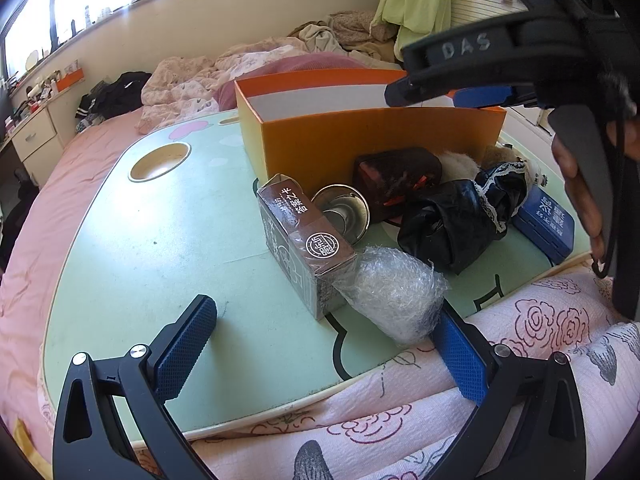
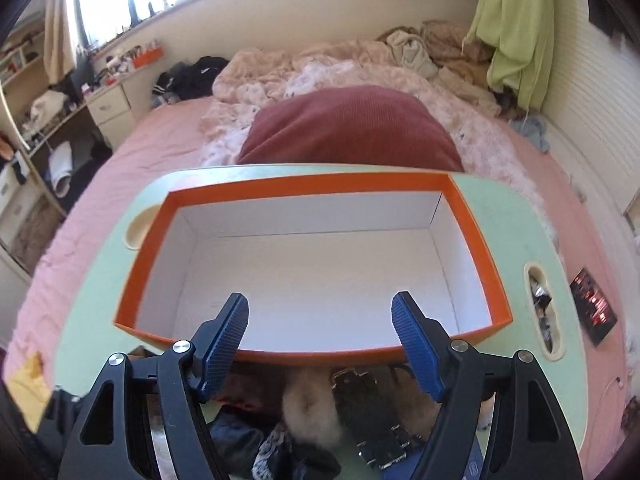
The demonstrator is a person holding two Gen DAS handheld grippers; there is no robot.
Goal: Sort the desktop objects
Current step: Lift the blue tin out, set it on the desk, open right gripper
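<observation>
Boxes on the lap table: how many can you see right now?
3: open orange box at the back, brown tea carton beside the metal cup, blue tin at the right edge. Others may be hidden.

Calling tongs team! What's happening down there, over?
Left tongs open, low by the bubble wrap. Right tongs open, empty, above the orange box. Box empty. Clutter still on the table.

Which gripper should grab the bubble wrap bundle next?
Left. The left gripper is open with the bubble wrap bundle at its right finger. The right gripper, empty, hovers over the orange box.
</observation>
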